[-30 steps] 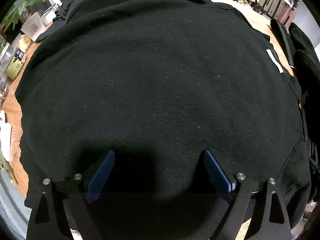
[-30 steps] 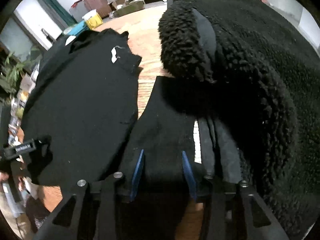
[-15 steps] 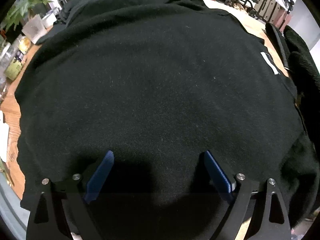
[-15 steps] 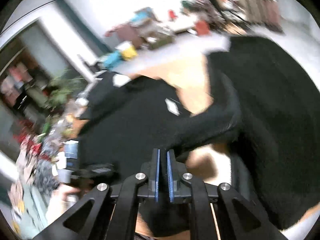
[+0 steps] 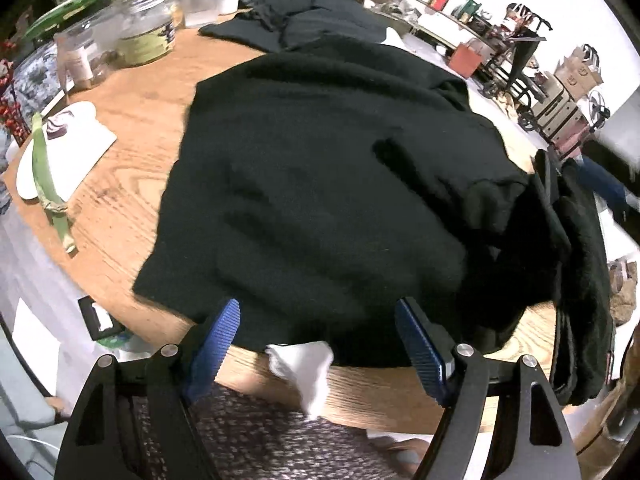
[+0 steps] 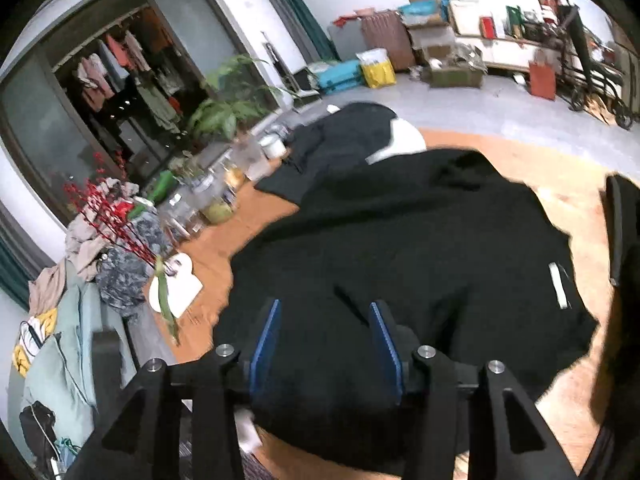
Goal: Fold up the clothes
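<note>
The black garment (image 5: 332,184) lies spread on the wooden table (image 5: 132,120), filling the centre of the left wrist view. Its near hem sits at 12 o'clock from the left gripper (image 5: 318,344), just beyond the blue finger pads (image 5: 218,336). A white tag (image 5: 306,368) hangs at that hem, between the two fingers. The left gripper is spread wide and holds nothing; whether its pads touch the cloth cannot be told. At 9 o'clock from the garment a white card (image 5: 68,148) with a green leaf (image 5: 46,176) across it rests on the table. At 11 o'clock stand several jars (image 5: 148,40). At 3 o'clock a second dark garment (image 5: 576,264) drapes over the table edge.

In the right wrist view the same black garment (image 6: 420,272) lies under and ahead of the right gripper (image 6: 326,344). The right gripper is partly spread, less wide than the left, and grips nothing; its blue pads (image 6: 266,344) sit over the cloth, and contact cannot be confirmed. A white label (image 6: 558,284) shows on the garment at 2 o'clock from this gripper. Another black garment (image 6: 344,132) lies at the far table end, at 12 o'clock.
</note>
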Motion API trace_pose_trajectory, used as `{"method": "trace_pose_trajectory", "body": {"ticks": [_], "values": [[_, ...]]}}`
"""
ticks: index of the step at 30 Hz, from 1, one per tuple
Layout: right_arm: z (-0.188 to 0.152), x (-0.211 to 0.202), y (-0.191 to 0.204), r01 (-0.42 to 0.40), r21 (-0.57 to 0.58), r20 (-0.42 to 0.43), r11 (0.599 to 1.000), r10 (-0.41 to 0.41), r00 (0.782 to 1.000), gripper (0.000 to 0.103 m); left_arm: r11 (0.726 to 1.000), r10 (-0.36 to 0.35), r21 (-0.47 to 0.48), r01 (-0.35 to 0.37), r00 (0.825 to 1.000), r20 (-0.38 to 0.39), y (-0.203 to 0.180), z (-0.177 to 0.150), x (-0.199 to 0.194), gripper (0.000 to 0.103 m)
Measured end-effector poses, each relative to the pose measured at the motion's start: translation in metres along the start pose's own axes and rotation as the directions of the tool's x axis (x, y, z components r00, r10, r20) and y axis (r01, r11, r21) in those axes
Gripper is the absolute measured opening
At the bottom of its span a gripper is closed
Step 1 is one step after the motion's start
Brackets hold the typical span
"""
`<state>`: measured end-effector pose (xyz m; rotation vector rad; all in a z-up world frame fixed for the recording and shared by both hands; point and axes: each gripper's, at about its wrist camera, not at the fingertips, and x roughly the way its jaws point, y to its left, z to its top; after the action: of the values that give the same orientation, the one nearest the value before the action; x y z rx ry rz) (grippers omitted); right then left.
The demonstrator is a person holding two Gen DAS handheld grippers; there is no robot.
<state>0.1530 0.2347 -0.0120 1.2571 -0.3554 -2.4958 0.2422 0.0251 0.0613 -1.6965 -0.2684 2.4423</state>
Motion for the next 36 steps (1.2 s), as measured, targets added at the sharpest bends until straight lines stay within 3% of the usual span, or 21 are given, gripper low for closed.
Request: {"method": "trace_pose_trajectory", "body": {"ticks": [3, 6, 10, 11, 12, 13, 16, 20, 23, 25, 27, 28, 29, 30, 31, 32, 34, 36], "values": [[-0.03, -0.022, -0.035, 0.101, 0.047, 0.0, 0.994, -0.101, 0.995, 0.053, 0.998, -0.06, -0.007, 0.059, 0.997, -0.052, 0.003, 0.0, 0.016, 0.08], [-0.058, -0.043, -0.079, 0.178, 0.129, 0.014, 0.976, -0.181, 0.983, 0.059, 0.994, -0.102, 0.021, 0.103, 0.994, -0.041, -0.018, 0.006, 0.03, 0.08], [-0.08, -0.065, -0.127, 0.215, 0.204, -0.007, 0.955, -0.218, 0.976, 0.06, 0.986, -0.155, 0.063, 0.157, 0.988, -0.023, -0.05, 0.017, 0.048, 0.08], [-0.086, -0.064, -0.132, 0.225, 0.2, -0.02, 0.953, -0.226, 0.974, 0.06, 0.986, -0.137, 0.097, 0.138, 0.99, -0.015, -0.062, 0.019, 0.053, 0.08], [-0.091, -0.06, -0.132, 0.253, 0.179, -0.039, 0.951, -0.25, 0.967, 0.06, 0.979, -0.077, 0.189, 0.075, 0.997, 0.005, -0.083, 0.015, 0.053, 0.08], [-0.096, -0.055, -0.132, 0.281, 0.158, -0.058, 0.947, -0.275, 0.96, 0.059, 0.965, -0.036, 0.263, 0.028, 0.999, 0.022, -0.102, 0.015, 0.058, 0.08], [-0.107, -0.039, -0.123, 0.341, 0.056, -0.083, 0.939, -0.336, 0.938, 0.058, 0.866, 0.06, 0.49, -0.101, 0.993, 0.098, -0.153, -0.001, 0.058, 0.08], [-0.109, -0.015, -0.114, 0.282, -0.015, -0.062, 0.959, -0.282, 0.957, 0.051, 0.754, 0.066, 0.632, -0.178, 0.978, 0.197, -0.202, -0.013, 0.053, 0.081], [-0.104, -0.006, -0.126, 0.297, 0.073, -0.082, 0.952, -0.291, 0.953, 0.046, 0.684, 0.081, 0.691, -0.233, 0.966, 0.245, -0.223, -0.014, 0.065, 0.077], [-0.104, -0.009, -0.134, 0.328, 0.132, -0.089, 0.936, -0.318, 0.944, 0.048, 0.687, 0.1, 0.695, -0.21, 0.975, 0.196, -0.225, -0.008, 0.084, 0.076], [-0.107, -0.017, -0.138, 0.327, 0.17, -0.067, 0.93, -0.32, 0.945, 0.048, 0.714, 0.055, 0.689, -0.125, 0.991, 0.123, -0.22, -0.004, 0.091, 0.065], [-0.11, -0.021, -0.139, 0.318, 0.181, -0.061, 0.931, -0.312, 0.948, 0.049, 0.737, 0.048, 0.668, -0.1, 0.994, 0.096, -0.214, 0.001, 0.096, 0.057], [-0.112, -0.024, -0.14, 0.309, 0.192, -0.056, 0.932, -0.304, 0.951, 0.05, 0.762, 0.047, 0.642, -0.082, 0.996, 0.072, -0.207, 0.006, 0.102, 0.037], [-0.113, -0.026, -0.14, 0.301, 0.198, -0.059, 0.933, -0.296, 0.954, 0.05, 0.792, 0.057, 0.606, -0.078, 0.997, 0.054, -0.199, 0.012, 0.109, 0.028], [-0.114, -0.027, -0.139, 0.294, 0.203, -0.061, 0.934, -0.287, 0.956, 0.05, 0.844, 0.038, 0.535, -0.041, 0.999, 0.016, -0.183, 0.021, 0.113, 0.025], [-0.114, -0.027, -0.136, 0.285, 0.202, -0.059, 0.937, -0.278, 0.959, 0.05, 0.878, -0.001, 0.479, 0.009, 1.0, -0.017, -0.17, 0.026, 0.113, 0.021], [-0.114, -0.026, -0.131, 0.266, 0.2, -0.057, 0.943, -0.26, 0.964, 0.051, 0.918, -0.086, 0.385, 0.098, 0.995, -0.049, -0.141, 0.029, 0.105, 0.019], [-0.113, -0.026, -0.125, 0.248, 0.198, -0.054, 0.948, -0.242, 0.969, 0.051, 0.935, -0.096, 0.34, 0.102, 0.995, -0.035, -0.119, 0.027, 0.099, 0.018]]}}
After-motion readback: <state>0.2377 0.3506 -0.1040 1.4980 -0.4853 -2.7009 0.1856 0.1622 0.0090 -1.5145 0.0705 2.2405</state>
